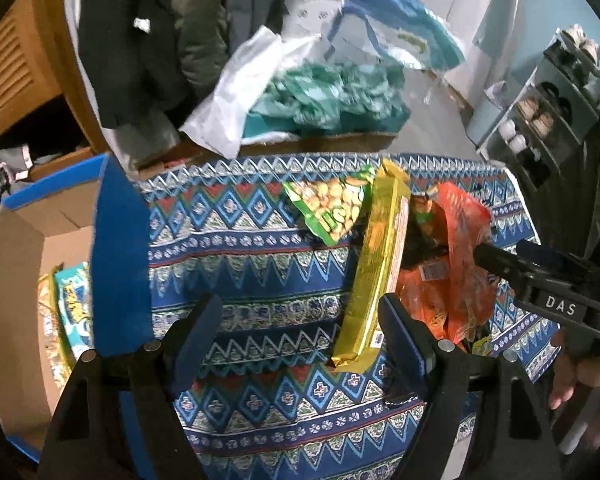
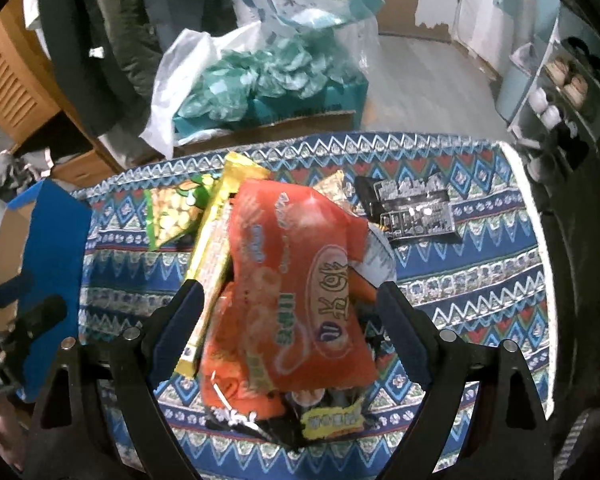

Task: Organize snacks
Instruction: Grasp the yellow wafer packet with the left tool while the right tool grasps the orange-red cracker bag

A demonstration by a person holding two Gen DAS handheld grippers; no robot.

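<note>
A heap of snack packets lies on the patterned cloth (image 1: 240,240). In it are a long gold packet (image 1: 376,260), a green bag of nuts (image 1: 332,208) and orange bags (image 1: 460,264). My left gripper (image 1: 298,320) hangs open above the cloth, and the gold packet's near end lies by its right finger. My right gripper (image 2: 290,300) stands open over the big orange bag (image 2: 300,280), a finger on each side and no pad pressing on it. The gold packet (image 2: 216,248) runs past its left finger. A small yellow packet (image 2: 332,420) and dark wrappers poke out under the orange bags.
An open cardboard box with a blue rim (image 1: 20,280) stands left of the cloth with a few packets (image 1: 72,304) inside. A black-and-silver packet (image 2: 412,208) lies apart, far right on the cloth. Behind are a box of teal packets (image 1: 332,96), hanging coats and a shoe rack (image 1: 548,112).
</note>
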